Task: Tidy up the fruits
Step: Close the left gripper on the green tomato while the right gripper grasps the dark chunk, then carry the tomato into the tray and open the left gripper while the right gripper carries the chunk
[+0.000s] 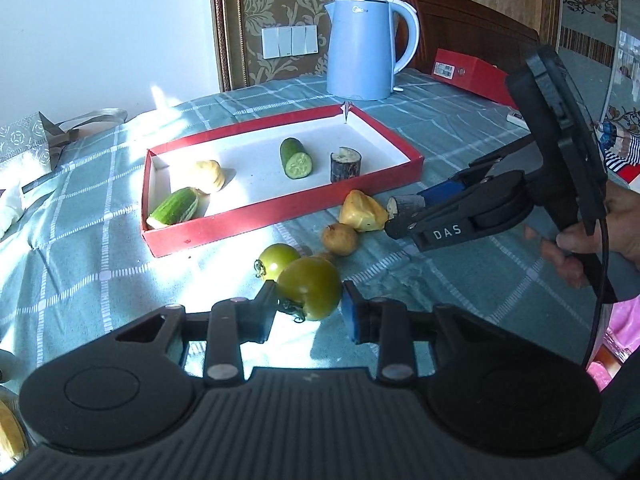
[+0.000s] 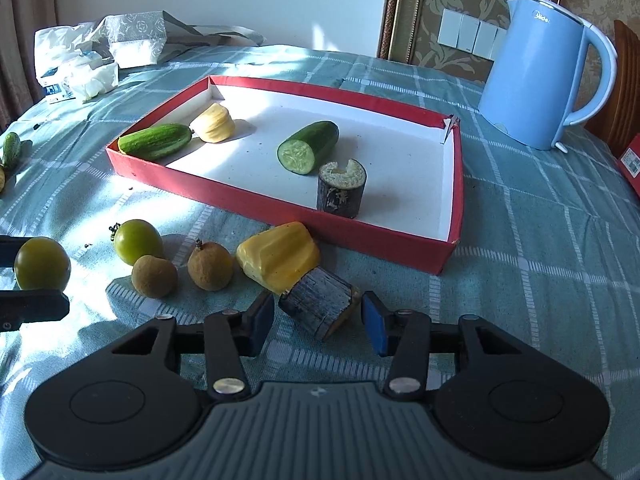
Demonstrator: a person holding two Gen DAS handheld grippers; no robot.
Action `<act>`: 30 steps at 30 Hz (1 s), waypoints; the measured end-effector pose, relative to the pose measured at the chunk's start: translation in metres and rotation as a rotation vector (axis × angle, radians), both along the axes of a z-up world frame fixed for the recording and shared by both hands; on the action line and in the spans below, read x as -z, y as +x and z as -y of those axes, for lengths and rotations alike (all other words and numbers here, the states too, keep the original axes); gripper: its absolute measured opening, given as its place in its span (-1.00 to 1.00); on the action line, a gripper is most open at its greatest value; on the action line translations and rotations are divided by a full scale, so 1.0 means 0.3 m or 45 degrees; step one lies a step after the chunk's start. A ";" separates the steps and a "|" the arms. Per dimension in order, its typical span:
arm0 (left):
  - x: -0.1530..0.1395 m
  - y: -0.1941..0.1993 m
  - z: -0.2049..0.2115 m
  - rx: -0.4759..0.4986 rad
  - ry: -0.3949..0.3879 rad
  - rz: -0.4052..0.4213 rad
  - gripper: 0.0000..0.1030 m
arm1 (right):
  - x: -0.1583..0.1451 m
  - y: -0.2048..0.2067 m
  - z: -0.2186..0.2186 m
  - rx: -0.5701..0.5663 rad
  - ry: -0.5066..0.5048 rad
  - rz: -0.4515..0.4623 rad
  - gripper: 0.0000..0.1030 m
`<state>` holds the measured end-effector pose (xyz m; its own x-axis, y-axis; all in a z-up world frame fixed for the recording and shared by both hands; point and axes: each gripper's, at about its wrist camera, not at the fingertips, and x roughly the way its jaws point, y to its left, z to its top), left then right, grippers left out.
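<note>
The left gripper (image 1: 309, 312) is clamped on a green tomato (image 1: 309, 288), holding it above the checked tablecloth (image 1: 80, 240) just short of the red box (image 1: 280, 216). The gripper tilts downward toward the table.

The right gripper (image 2: 317, 326), gripped by a hand (image 1: 600, 236) at the right edge of the left wrist view, also slants down, its fingers reaching in from the right. A dark sugarcane stub (image 2: 316, 308) lies between its jaws, tipped on its side against a yellow fruit chunk (image 2: 280, 258); small gaps show on both sides, so the pads are not pressing it.

Loose on the cloth in front of the box lie a second green tomato (image 2: 138, 241) and two longans (image 2: 154, 276). Inside the box rest a whole cucumber (image 2: 156, 141), a pale yellow fruit piece (image 2: 213, 123), a cut cucumber half (image 2: 309, 147) and an upright sugarcane piece (image 2: 341, 188). A blue kettle (image 2: 536, 72) stands beyond the box.
</note>
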<state>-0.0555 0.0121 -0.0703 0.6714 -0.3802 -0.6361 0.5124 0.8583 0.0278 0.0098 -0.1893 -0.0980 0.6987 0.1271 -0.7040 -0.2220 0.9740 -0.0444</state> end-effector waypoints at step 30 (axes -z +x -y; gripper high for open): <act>-0.088 0.255 0.111 -0.067 -0.063 0.092 -0.41 | -0.117 -0.091 0.187 0.049 -0.083 0.201 -0.16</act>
<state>0.0209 -0.0211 -0.0441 0.7346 -0.3728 -0.5668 0.4646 0.8853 0.0199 -0.0174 -0.2455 -0.0629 0.8048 0.0557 -0.5910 -0.1699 0.9755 -0.1395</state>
